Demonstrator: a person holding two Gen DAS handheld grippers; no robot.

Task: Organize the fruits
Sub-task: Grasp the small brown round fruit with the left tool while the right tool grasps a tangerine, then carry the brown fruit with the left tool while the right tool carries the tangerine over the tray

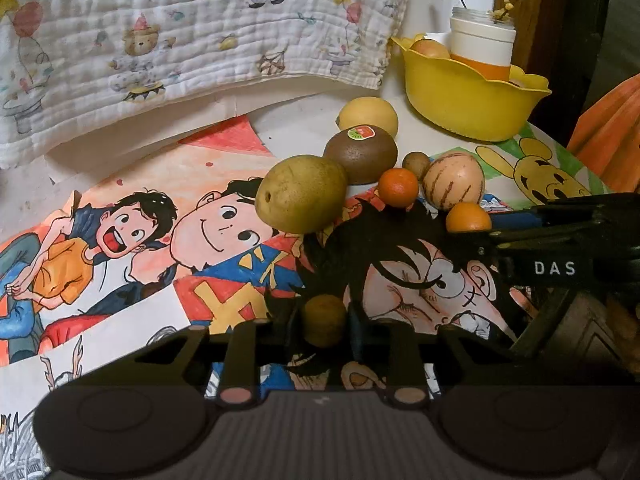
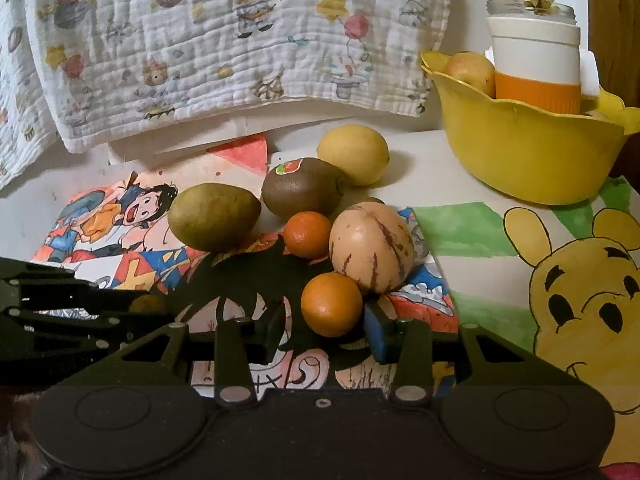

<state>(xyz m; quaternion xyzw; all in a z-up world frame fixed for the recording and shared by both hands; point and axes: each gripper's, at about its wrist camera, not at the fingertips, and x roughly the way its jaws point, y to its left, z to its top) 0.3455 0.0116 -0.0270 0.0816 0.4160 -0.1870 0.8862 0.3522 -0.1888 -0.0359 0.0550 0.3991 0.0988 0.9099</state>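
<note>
My left gripper (image 1: 323, 322) is shut on a small brown round fruit (image 1: 323, 320), held above the drawings. My right gripper (image 2: 324, 330) is open around a small orange (image 2: 331, 309), its fingers on either side, not pressing it. Behind it lie a striped pepino melon (image 2: 372, 252), a second small orange (image 2: 307, 234), a kiwi with a sticker (image 2: 302, 192), a green-brown pear (image 2: 214, 216) and a lemon (image 2: 353, 154). The yellow bowl (image 2: 520, 152) stands at the back right, with a fruit (image 2: 470, 70) inside.
A white and orange cup (image 2: 536, 68) stands in the bowl. A quilted blanket (image 2: 224, 48) hangs behind. Cartoon drawings (image 2: 560, 288) cover the table. The right gripper shows at the right of the left wrist view (image 1: 560, 240).
</note>
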